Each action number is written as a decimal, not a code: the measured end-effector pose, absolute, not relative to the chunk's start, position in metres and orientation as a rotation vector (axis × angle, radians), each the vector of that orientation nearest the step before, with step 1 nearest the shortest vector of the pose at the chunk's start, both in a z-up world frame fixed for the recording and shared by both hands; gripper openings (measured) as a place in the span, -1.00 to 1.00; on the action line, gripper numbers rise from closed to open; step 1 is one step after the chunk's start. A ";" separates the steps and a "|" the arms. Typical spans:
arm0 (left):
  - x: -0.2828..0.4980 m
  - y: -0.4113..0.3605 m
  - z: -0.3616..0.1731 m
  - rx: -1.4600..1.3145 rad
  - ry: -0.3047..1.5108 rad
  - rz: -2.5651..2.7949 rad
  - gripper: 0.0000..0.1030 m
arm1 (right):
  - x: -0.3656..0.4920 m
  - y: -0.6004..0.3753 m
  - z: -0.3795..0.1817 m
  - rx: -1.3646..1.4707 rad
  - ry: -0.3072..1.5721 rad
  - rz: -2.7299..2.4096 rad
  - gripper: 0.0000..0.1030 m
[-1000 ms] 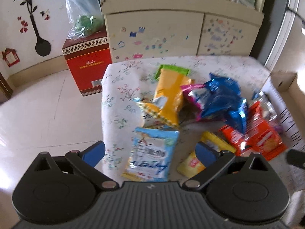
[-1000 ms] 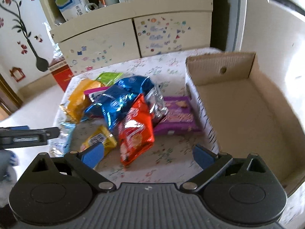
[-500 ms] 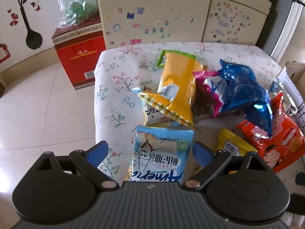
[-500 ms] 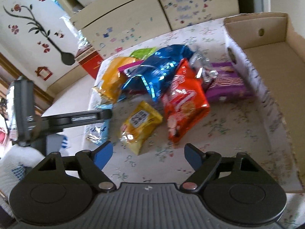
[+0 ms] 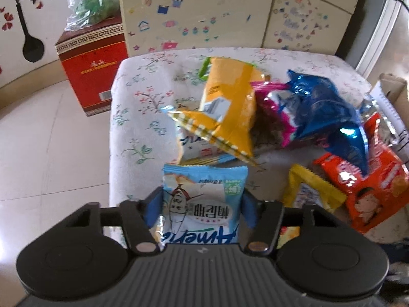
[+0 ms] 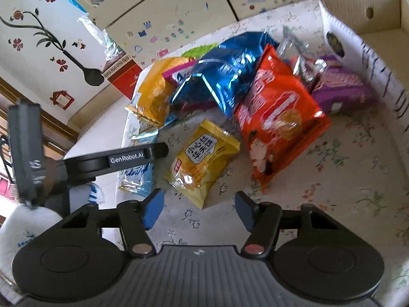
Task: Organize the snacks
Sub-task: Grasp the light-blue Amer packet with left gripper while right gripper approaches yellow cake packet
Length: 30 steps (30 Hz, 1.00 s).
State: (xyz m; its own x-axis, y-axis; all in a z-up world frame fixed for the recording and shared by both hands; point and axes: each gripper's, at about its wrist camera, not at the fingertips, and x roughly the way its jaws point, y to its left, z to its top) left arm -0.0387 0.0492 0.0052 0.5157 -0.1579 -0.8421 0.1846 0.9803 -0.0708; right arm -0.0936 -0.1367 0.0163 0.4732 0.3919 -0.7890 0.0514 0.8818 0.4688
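A heap of snack bags lies on the floral-cloth table [image 5: 138, 117]. My left gripper [image 5: 200, 209] is closing, and its blue pads press both sides of a light blue packet [image 5: 204, 186] at the table's near left edge. The right wrist view shows that gripper [image 6: 138, 156] over the same packet [image 6: 138, 176]. My right gripper [image 6: 199, 209] is also closing and points down at a small yellow packet [image 6: 202, 163]. The packet's near corner reaches between the pads [image 6: 153, 208], which do not touch it. A cardboard box [image 6: 358, 5] stands at the right.
An orange-yellow bag [image 5: 230, 107], a pink packet [image 5: 271, 102], a blue foil bag [image 5: 324, 112], a red bag [image 6: 278, 117] and a purple packet [image 6: 340, 89] crowd the table's middle. A red carton [image 5: 94, 71] stands on the floor left of the table, with a cabinet [image 5: 204, 12] behind it.
Both grippers sank toward the table and their jaws narrowed. The left pads closed onto the light blue packet. The right gripper swung left, from facing the box to the small yellow packet.
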 end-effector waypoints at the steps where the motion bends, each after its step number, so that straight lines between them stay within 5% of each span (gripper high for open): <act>1: -0.039 0.050 0.006 0.011 1.009 -0.208 0.09 | -0.093 -0.134 0.015 0.466 1.069 0.218 0.27; 9: -0.038 0.062 0.014 -0.105 0.991 -0.177 0.02 | -0.089 -0.123 0.007 0.441 1.036 0.202 0.24; 19: -0.037 0.075 0.027 -0.186 0.974 -0.118 0.02 | -0.077 -0.104 0.006 0.434 1.005 0.159 0.57; 30: -0.042 0.081 0.049 -0.151 0.915 -0.059 0.02 | -0.064 -0.087 0.003 0.327 0.937 0.057 0.40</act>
State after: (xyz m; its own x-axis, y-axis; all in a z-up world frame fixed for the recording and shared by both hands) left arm -0.0416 0.0807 0.0488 0.6088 -0.1154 -0.7849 -0.0136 0.9877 -0.1557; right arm -0.0637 -0.0865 0.0031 0.5945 0.1886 -0.7817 0.0930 0.9494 0.2998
